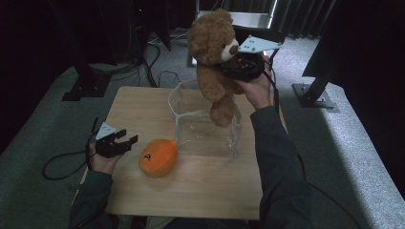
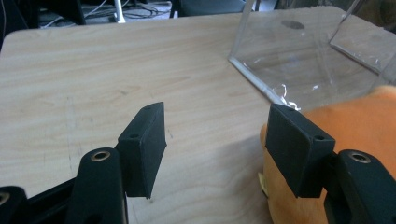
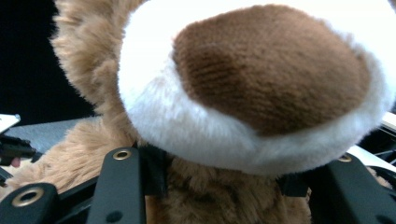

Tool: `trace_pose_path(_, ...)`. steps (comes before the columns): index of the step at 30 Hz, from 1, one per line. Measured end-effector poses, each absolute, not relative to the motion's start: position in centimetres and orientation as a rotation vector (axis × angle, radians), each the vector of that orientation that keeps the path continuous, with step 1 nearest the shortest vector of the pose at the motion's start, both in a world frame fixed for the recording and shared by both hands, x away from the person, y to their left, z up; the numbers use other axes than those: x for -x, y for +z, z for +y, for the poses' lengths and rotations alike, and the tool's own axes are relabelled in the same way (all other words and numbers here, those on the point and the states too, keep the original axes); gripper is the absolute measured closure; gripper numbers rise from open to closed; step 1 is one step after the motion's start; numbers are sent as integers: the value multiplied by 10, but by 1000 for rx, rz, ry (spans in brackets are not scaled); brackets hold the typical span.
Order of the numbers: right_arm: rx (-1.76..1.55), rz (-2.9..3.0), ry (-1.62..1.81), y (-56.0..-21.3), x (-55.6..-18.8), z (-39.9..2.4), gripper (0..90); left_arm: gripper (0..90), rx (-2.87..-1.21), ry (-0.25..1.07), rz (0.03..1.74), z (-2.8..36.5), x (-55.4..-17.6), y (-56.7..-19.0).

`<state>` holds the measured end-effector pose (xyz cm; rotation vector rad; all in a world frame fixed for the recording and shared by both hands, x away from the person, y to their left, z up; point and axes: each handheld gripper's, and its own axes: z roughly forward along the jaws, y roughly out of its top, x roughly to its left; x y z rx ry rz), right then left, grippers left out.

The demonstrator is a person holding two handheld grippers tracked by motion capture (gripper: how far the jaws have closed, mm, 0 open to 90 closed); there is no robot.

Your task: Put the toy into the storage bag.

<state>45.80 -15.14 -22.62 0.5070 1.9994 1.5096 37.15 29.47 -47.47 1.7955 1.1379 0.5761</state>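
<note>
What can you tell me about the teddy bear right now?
The teddy bear is a brown plush toy with shaggy fur, a white muzzle and a dark brown nose. It hangs upright in the air, legs dangling into the open top of the clear plastic box. The right gripper is clamped on it just below the muzzle, jaws pressed into the fur. Whether its feet touch the box wall I cannot tell.
</note>
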Motion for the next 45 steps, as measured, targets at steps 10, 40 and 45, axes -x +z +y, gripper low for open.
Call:
trace_pose_path(10, -518, 2024, 1513, -233, -468, -146, 473, 388, -1805, 589, 1092, 283, -385, -459)
trace_pose_path(40, -498, 2150, 1551, -274, -488, -100, 480, 388, -1807, 605, 969, 251, -402, -427)
trace_pose_path(45, -494, 2165, 1548, -278, -489, -95, 481, 387, -1806, 601, 949, 246, -404, -422)
